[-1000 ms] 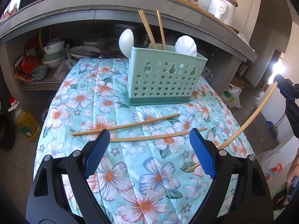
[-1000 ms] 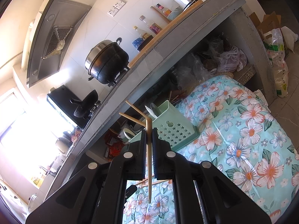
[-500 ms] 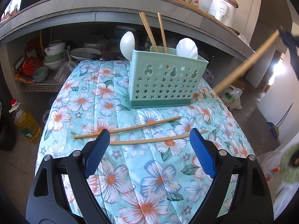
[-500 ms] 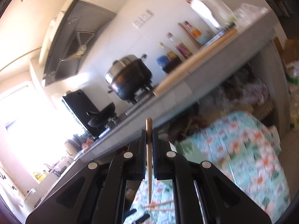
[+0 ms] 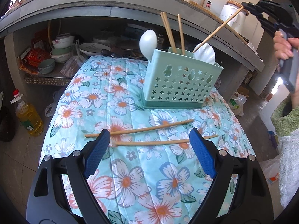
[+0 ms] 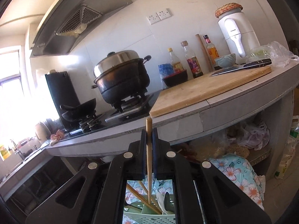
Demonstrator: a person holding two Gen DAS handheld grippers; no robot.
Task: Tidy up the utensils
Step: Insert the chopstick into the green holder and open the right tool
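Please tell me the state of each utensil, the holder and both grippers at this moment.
Left gripper: open, empty, over the table.
Right gripper: shut on held chopstick, tip at the holder's top.
Green holder: upright; holds three chopsticks, two white spoons.
Two loose chopsticks: flat on the cloth.

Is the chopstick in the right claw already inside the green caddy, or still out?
Still out. The right claw clamps the chopstick slanting above the caddy, its lower tip near the rim by the white spoon.

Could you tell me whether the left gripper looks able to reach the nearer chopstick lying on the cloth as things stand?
Probably yes: the left gripper is open, and the nearer chopstick lies bare on the cloth.
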